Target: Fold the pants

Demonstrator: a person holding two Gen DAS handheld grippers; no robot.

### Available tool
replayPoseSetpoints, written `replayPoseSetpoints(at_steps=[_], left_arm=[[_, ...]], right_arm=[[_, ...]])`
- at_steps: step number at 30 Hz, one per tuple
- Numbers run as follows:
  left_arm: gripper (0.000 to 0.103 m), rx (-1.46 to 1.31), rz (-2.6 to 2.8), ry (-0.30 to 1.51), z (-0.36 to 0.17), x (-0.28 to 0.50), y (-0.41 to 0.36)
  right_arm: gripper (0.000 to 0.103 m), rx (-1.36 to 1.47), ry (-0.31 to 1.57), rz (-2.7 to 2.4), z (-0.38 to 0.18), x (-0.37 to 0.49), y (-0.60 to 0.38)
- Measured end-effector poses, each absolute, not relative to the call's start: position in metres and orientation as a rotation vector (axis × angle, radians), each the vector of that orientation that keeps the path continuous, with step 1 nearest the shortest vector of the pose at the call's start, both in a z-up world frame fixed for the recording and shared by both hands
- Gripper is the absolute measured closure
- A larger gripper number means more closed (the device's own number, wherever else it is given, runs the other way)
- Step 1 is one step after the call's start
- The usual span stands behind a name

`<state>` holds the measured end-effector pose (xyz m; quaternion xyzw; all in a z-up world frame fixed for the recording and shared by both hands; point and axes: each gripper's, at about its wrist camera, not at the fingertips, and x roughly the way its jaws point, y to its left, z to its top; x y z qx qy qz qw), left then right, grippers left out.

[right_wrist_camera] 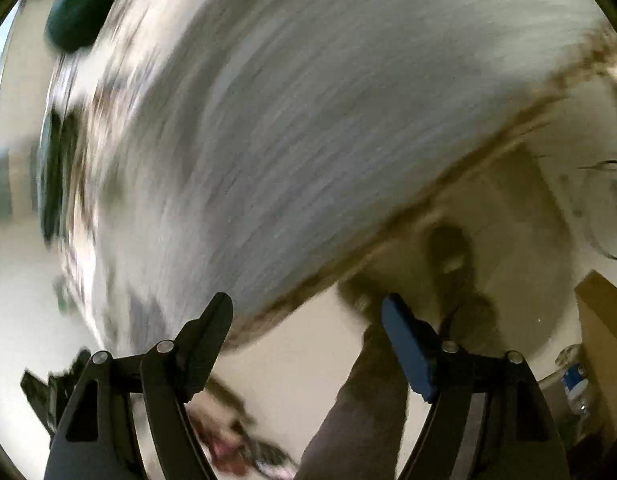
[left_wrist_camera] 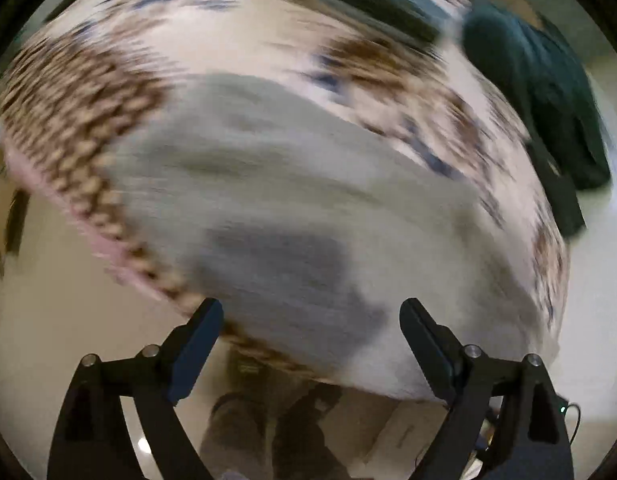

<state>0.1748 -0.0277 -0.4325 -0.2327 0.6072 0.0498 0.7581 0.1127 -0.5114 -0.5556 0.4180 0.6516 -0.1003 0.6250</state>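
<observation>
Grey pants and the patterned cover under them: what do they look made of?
Grey pants: soft matte fabric, likely cotton knit; they lie limp with shallow folds, though blur hides the weave. Brown-and-white patterned cover: also cloth, matte, draping over the surface edge; its texture looks woven or knitted, but blur leaves that open.

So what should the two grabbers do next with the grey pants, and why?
Probably bring both down to the near edge of the grey pants and pinch it for the next fold. The left gripper and the right gripper are both open with nothing between their fingers, and the pants lie loose on the patterned cloth. Both views are blurred, so the folds are hard to judge.
</observation>
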Motion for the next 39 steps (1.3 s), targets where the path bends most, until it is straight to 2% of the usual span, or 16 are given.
replayPoseSetpoints(at_steps=[8,15,18,21,25,27,30,34,39], left_arm=[[0.013,-0.352,-0.1,1.389,-0.458,0.237,-0.212],[0.013,-0.14,-0.19,1.453,-0.505,0.263,-0.325],[0.013,-0.067,-0.187,1.484,-0.524,0.26,-0.344],[0.013,-0.009,-0.158,1.498,-0.543,0.263,-0.351],[0.0,-0.07,-0.147,1.502,-0.558,0.272,-0.345],[0.0,-0.075,-0.137,1.509,-0.562,0.277,-0.346],[0.0,-0.078,-0.118,1.525,-0.565,0.282,-0.348],[0.0,-0.066,-0.09,1.524,-0.569,0.288,-0.356],[0.0,-0.097,-0.066,1.533,-0.58,0.3,-0.373]], right_arm=[[0.024,1.016,1.167,-0.625,-0.525,0.07,-0.735],[0.024,1.108,1.071,-0.697,-0.55,0.079,-0.857],[0.024,1.087,1.027,-0.668,-0.542,0.093,-0.877],[0.024,1.096,1.063,-0.649,-0.543,0.102,-0.885],[0.024,1.063,1.146,-0.649,-0.559,0.09,-0.865],[0.024,1.135,1.15,-0.629,-0.578,0.08,-0.857],[0.024,1.299,1.085,-0.545,-0.611,0.078,-0.85],[0.024,1.355,1.042,-0.488,-0.64,0.096,-0.843],[0.024,1.346,0.87,-0.396,-0.632,0.109,-0.837]])
